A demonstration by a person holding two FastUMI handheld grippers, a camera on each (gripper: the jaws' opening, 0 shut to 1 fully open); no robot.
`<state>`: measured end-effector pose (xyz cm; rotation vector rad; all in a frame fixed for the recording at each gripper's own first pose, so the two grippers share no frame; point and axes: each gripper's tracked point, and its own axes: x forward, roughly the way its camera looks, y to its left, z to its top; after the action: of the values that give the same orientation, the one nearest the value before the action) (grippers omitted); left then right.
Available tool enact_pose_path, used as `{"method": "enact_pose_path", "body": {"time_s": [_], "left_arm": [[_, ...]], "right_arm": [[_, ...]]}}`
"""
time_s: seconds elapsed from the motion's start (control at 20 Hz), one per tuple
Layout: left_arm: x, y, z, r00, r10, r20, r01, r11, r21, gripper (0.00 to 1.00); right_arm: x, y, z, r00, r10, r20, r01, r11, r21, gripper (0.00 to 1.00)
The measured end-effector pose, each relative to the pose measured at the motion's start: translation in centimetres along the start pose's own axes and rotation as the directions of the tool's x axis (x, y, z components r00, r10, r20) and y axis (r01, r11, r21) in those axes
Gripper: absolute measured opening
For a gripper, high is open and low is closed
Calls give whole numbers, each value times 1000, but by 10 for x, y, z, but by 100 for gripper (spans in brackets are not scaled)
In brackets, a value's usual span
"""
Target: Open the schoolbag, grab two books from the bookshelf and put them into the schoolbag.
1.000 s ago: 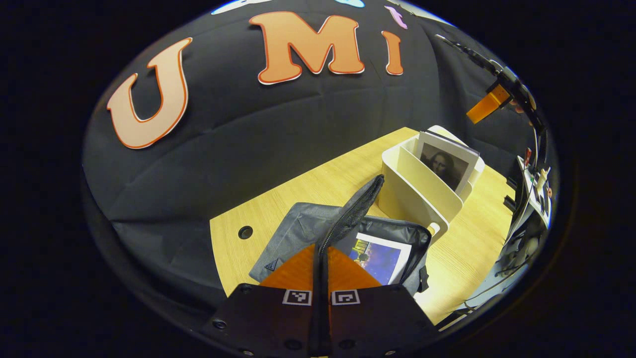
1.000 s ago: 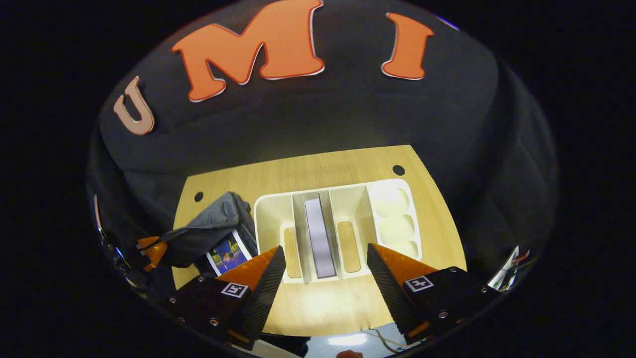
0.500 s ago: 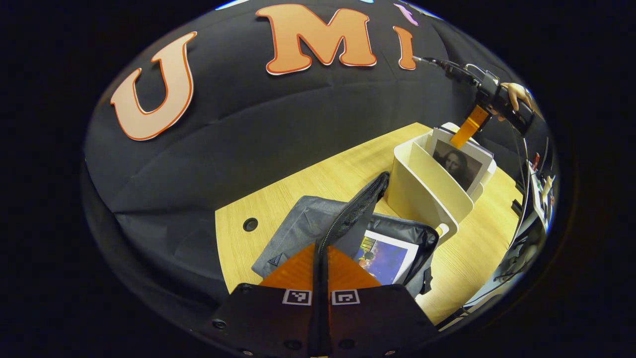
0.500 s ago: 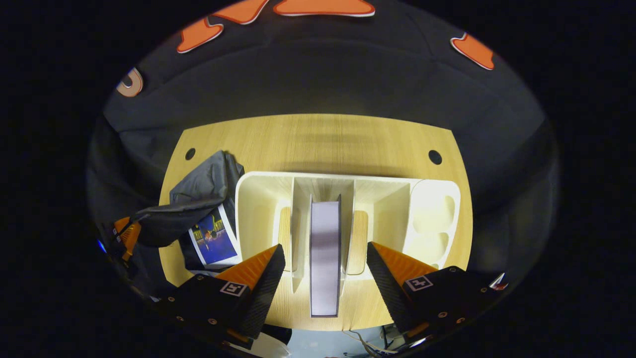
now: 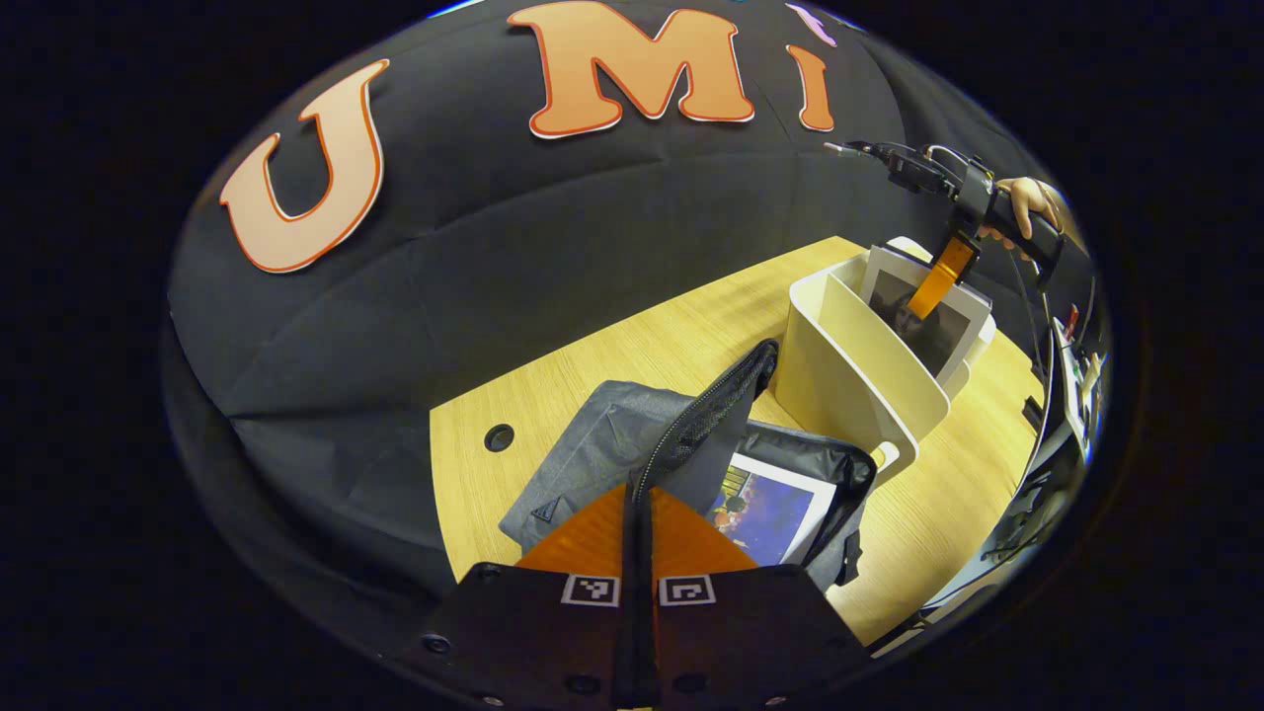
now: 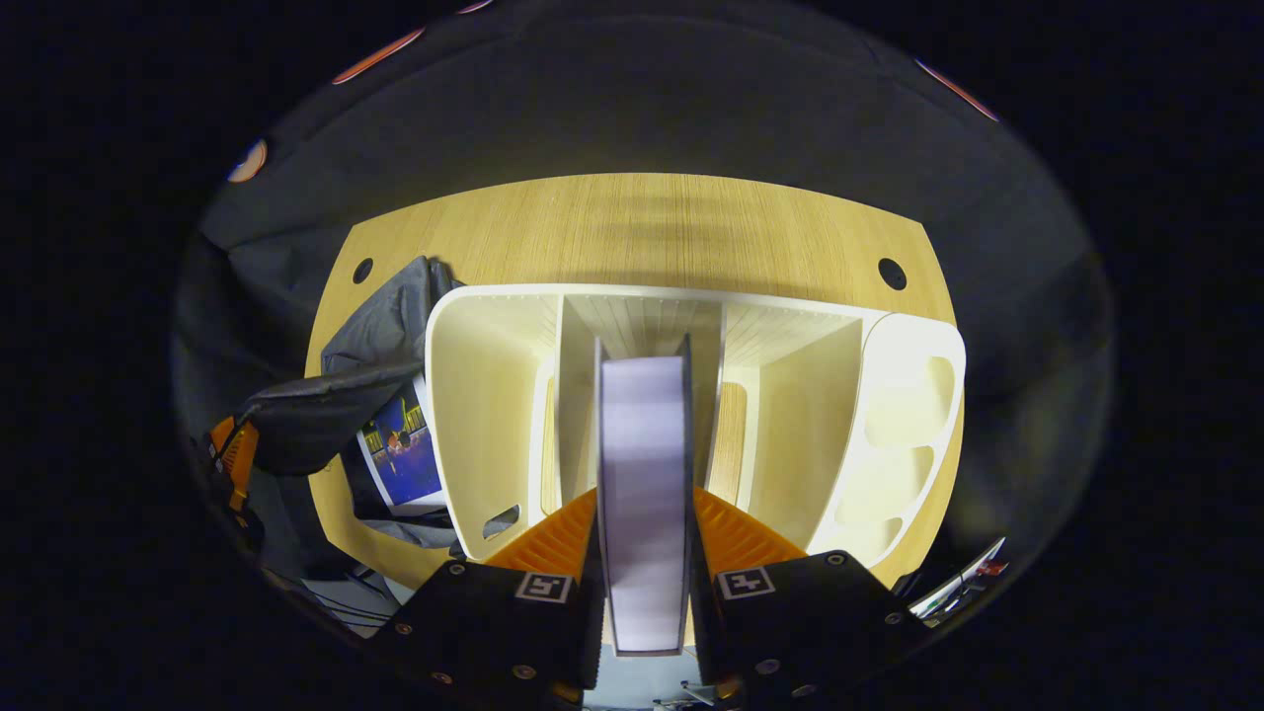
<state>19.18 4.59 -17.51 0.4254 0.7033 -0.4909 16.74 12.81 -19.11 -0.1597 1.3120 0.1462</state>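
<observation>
The grey schoolbag [image 5: 602, 449] lies open on the wooden table [image 5: 632, 355], with a blue-covered book [image 5: 770, 509] inside it. My left gripper [image 5: 637, 491] is shut on the bag's zipper flap [image 5: 716, 410] and holds it up. To the right stands the cream bookshelf [image 5: 849, 370] with a portrait-covered book [image 5: 933, 331] upright in it. In the right gripper view, my right gripper [image 6: 644, 499] is shut on that book [image 6: 642, 415] from above, in the middle slot of the bookshelf [image 6: 489, 395]. The schoolbag [image 6: 326, 415] with the blue book [image 6: 400, 459] sits left of the shelf.
In the left gripper view, a hand [image 5: 1027, 202] holds the right gripper [image 5: 938, 281] over the shelf. The table [image 6: 642, 227] has round cable holes at its far corners [image 6: 892, 274]. The shelf's other slots are bare. Cluttered equipment [image 5: 1071, 365] stands beyond the table's right edge.
My right gripper has come down over the shelf and shut its fingers on the upright book. The left gripper still holds the bag flap up, almost unmoved.
</observation>
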Motion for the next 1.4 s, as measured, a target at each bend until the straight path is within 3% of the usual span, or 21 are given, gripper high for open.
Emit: {"method": "enact_pose_path", "body": {"time_s": [0.3, 0.65, 0.8, 1.05, 1.15, 1.3, 1.4], "left_arm": [[1, -8, 3, 1000, -12, 13, 12, 1000, 19, 0], [-7, -10, 5, 998, -42, 44, 40, 998, 43, 0], [-11, -8, 9, 997, -48, 58, 45, 997, 61, 0], [-20, 3, 18, 996, -46, 82, 38, 994, 104, 0], [-24, 5, 26, 994, -52, 92, 41, 992, 115, 1], [-30, 6, 35, 993, -62, 105, 45, 987, 156, 1], [-33, 6, 39, 992, -66, 107, 47, 983, 175, 0]], "right_arm": [[-31, 6, 1, 1000, -4, 22, 4, 999, 38, 36], [-128, 11, -3, 989, -77, 128, 67, 995, 75, 35], [-171, 16, -7, 976, -79, 203, 54, 990, 127, 33], [-228, 47, -46, 939, 7, 345, -68, 984, 164, 34], [-245, 67, -66, 911, 77, 406, -162, 970, 179, 34], [-247, 89, -93, 851, 192, 488, -351, 900, 258, 33], [-231, 99, -111, 804, 256, 537, -474, 822, 317, 33]]}}
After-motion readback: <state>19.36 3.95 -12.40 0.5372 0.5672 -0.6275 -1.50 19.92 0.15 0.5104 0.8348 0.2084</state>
